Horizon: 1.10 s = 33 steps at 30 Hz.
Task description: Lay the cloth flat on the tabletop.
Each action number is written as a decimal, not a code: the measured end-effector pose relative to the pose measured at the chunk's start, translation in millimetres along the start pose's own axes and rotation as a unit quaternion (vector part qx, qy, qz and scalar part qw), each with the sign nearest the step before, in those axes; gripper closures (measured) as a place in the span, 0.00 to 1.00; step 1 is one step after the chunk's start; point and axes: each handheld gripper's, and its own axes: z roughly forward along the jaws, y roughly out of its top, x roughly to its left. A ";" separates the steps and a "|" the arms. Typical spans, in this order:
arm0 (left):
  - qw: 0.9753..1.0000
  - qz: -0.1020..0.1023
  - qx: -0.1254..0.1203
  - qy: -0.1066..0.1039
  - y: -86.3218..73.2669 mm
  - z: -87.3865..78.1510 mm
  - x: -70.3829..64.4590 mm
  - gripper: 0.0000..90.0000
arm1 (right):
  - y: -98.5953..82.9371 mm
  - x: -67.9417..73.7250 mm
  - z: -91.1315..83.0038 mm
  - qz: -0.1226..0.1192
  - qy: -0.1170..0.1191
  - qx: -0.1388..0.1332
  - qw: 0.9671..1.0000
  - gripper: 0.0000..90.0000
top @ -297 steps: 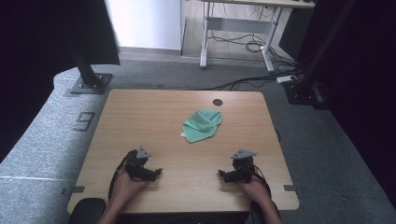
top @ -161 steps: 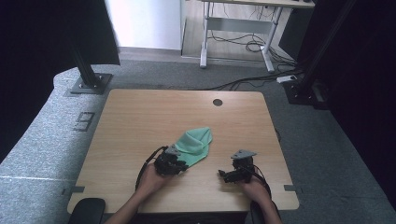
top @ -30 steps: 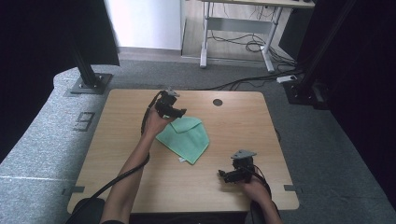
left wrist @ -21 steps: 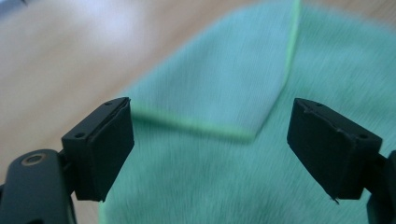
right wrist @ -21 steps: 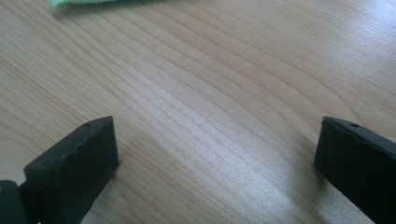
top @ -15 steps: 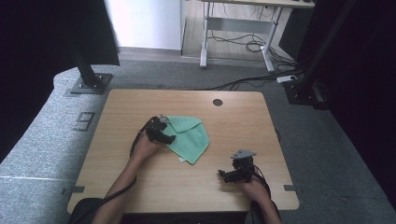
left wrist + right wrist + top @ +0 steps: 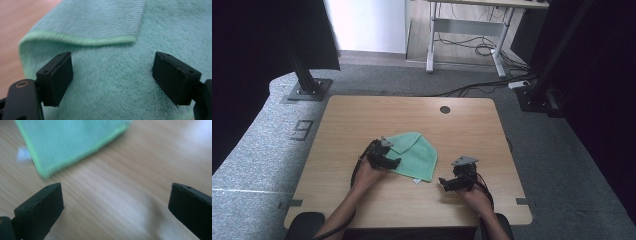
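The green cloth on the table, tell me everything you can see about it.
The green cloth is a soft, fluffy towel-like fabric in pale mint green with a brighter green stitched hem. It lies flat near the middle of the wooden table, with one corner folded over on top of itself, so a hemmed edge crosses its surface. A small white tag pokes out at its near edge. The left gripper sits over its left part, jaws open above the pile; whether they touch it is unclear. The right gripper is apart from it, open.
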 end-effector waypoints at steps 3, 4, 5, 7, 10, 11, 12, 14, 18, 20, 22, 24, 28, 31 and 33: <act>1.000 0.020 0.011 -0.010 -0.7 -6.4 -10.6 0.20 | 10.7 3.4 5.8 0.008 0.004 -0.007 1.000 0.00; 1.000 0.025 0.007 -0.009 2.2 -8.8 -12.3 0.21 | 14.1 4.1 9.3 0.007 0.002 -0.005 1.000 0.00; 1.000 0.026 -0.002 -0.010 6.5 -11.1 -13.2 0.21 | 17.5 4.8 13.4 0.005 -0.003 -0.001 1.000 0.00; 0.999 0.027 -0.017 -0.017 17.7 -13.9 -12.9 0.24 | 23.7 6.3 22.6 0.002 -0.010 0.006 1.000 0.00; 0.999 0.051 -0.012 -0.015 34.2 -7.6 -11.2 0.32 | 31.1 7.6 34.1 0.004 -0.018 0.013 1.000 0.00; 0.998 0.057 -0.004 -0.010 37.9 -2.5 -10.5 0.35 | 32.9 7.7 37.1 0.005 -0.022 0.014 1.000 0.00; 0.998 0.059 0.006 -0.009 40.6 3.5 -9.6 0.36 | 33.8 7.4 39.4 0.005 -0.025 0.016 1.000 0.00; 0.997 0.067 0.022 -0.016 42.6 15.6 -9.2 0.46 | 33.5 7.4 43.2 0.002 -0.033 0.022 0.999 0.00; 0.997 0.076 0.026 -0.014 47.0 20.6 -8.2 0.84 | 28.6 6.6 42.6 0.004 -0.032 0.022 0.999 0.00; 0.997 0.075 0.018 -0.005 53.2 14.0 -4.5 0.91 | 27.5 7.2 41.6 0.007 -0.034 0.023 0.999 0.00; 0.998 0.066 0.000 -0.002 59.5 4.1 1.2 0.92 | 25.7 6.5 40.1 0.020 -0.030 0.029 0.999 0.00; 0.998 0.059 -0.018 0.004 67.3 -8.9 9.0 0.92 | 22.9 6.4 37.2 0.022 -0.027 0.032 0.999 0.00; 0.998 0.039 -0.045 0.011 80.5 -33.1 26.7 0.91 | 16.2 5.7 28.5 0.017 -0.016 0.042 0.999 0.00; 0.998 0.034 -0.050 0.014 84.6 -42.9 35.6 0.90 | 10.2 5.0 21.7 0.012 -0.010 0.046 0.999 0.00; 0.998 0.030 -0.048 0.012 85.8 -45.7 41.1 0.90 | 6.3 4.0 17.1 0.007 -0.005 0.049 0.999 0.00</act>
